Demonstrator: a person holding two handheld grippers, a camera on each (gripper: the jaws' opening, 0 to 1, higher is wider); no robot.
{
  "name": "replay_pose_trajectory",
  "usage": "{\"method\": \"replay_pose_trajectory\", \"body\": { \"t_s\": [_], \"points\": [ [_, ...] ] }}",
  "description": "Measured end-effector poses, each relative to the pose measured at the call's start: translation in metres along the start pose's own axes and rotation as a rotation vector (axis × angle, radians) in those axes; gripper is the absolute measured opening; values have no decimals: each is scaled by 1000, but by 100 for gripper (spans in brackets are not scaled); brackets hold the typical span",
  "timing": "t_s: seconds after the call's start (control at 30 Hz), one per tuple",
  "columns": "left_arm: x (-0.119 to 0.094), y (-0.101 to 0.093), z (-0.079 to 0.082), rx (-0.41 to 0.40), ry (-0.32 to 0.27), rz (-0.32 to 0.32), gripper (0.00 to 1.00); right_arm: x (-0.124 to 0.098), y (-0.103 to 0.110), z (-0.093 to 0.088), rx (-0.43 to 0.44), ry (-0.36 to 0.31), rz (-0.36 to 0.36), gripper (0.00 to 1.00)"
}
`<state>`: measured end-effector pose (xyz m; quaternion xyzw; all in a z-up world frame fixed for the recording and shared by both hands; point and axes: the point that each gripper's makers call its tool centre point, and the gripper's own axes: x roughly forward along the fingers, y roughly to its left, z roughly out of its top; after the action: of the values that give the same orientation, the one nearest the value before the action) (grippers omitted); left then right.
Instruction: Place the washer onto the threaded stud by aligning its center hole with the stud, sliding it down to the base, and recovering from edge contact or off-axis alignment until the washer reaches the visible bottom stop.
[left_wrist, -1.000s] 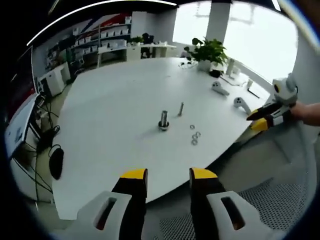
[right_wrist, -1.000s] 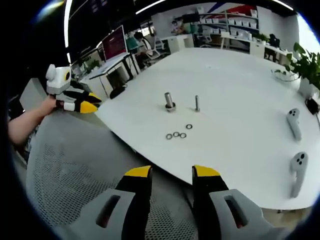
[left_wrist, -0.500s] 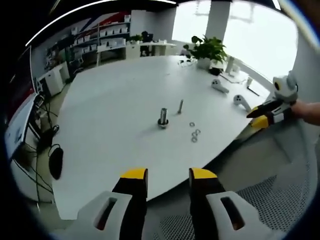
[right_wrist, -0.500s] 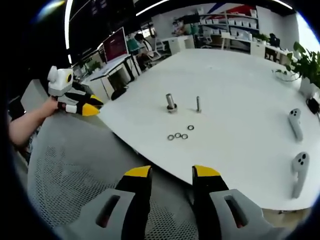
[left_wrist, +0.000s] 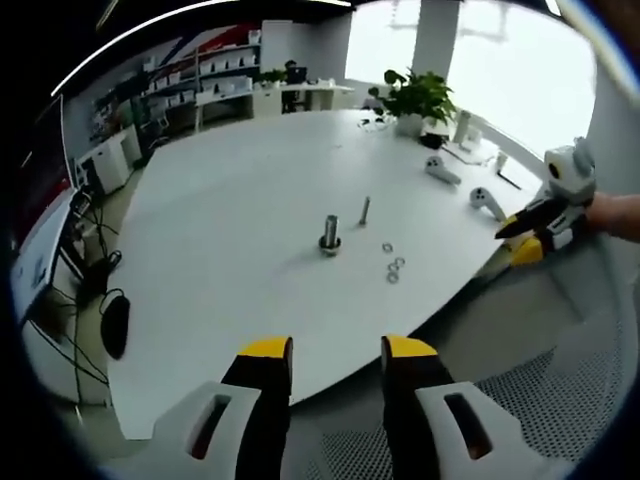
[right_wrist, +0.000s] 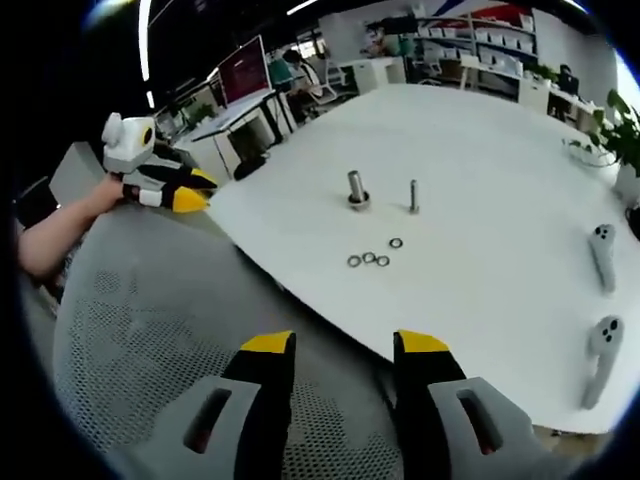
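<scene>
Left gripper (left_wrist: 335, 350): held off the near edge of the table, above a mesh chair seat; yellow-tipped jaws spread apart, nothing between them; seen from the right gripper view (right_wrist: 185, 192) at far left, in a person's hand, its tips appearing close together at that distance.
Right gripper (right_wrist: 340, 350): likewise short of the table edge, over the mesh chair seat (right_wrist: 150, 330); jaws parted and empty; seen from the left gripper view (left_wrist: 530, 235) at far right, in a hand.
Table (left_wrist: 230, 200): large, white, rounded edge.
Threaded stud (right_wrist: 413, 195): slim, upright, mid-table; bare, no washer on it; also seen in the left gripper view (left_wrist: 364, 209).
Thick bolt (right_wrist: 356, 189): upright on a wider base, just beside the stud, to its left in the right gripper view.
Washers (right_wrist: 372, 256): four small rings lying flat on the table, nearer than the stud; three in a close row, one apart towards the stud; well clear of both grippers.
Controllers (right_wrist: 602, 300): two white handheld units at the right of the table.
Potted plant (left_wrist: 415, 100): at the far edge of the table.
Background: shelving and desks; detail too small to tell.
</scene>
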<state>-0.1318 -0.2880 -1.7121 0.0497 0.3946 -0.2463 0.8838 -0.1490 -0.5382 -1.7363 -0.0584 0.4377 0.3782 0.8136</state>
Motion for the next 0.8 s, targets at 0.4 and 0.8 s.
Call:
{"method": "replay_pose_trajectory", "body": {
  "t_s": [0.4,0.8],
  "points": [
    [-1,3,1,-6,-14,2,33,37,-29,4,-228,151,28,39],
    [2,1,-5,23,21,3,31,94,-56,19,-309,218,12,32]
  ]
}}
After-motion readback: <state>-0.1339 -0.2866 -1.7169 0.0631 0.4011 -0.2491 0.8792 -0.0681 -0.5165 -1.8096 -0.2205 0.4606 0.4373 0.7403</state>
